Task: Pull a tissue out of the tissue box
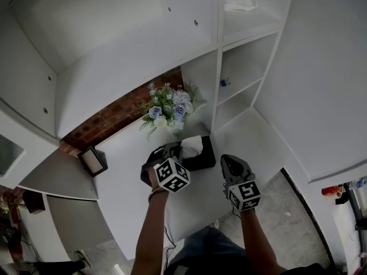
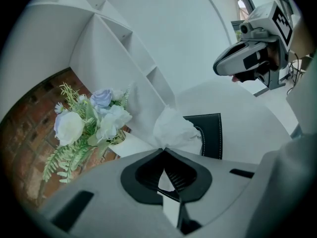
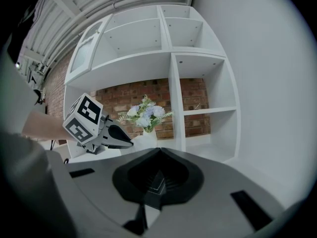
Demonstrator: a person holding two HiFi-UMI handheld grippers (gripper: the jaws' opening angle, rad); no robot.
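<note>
1. Right, head view: left gripper (image 1: pixel 179 150) at black stitched tissue box (image 1: pixel 202 160) on white counter (image 1: pixel 129 182); crumpled white tissue (image 1: pixel 192 146) stands up from box top. Right gripper (image 1: pixel 227 160) just right of box, apart.
2. Left gripper view: jaws pinched tight on tissue's near tip; box just beyond, blue-white flower bouquet (image 2: pixel 89 120) far left.
3. Right gripper view: jaws together, nothing btwn them.

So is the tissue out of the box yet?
Partly out. The left tool is shut on the tissue, which bunches up above the black tissue box; whether its end has cleared the slot, cannot tell.
</note>
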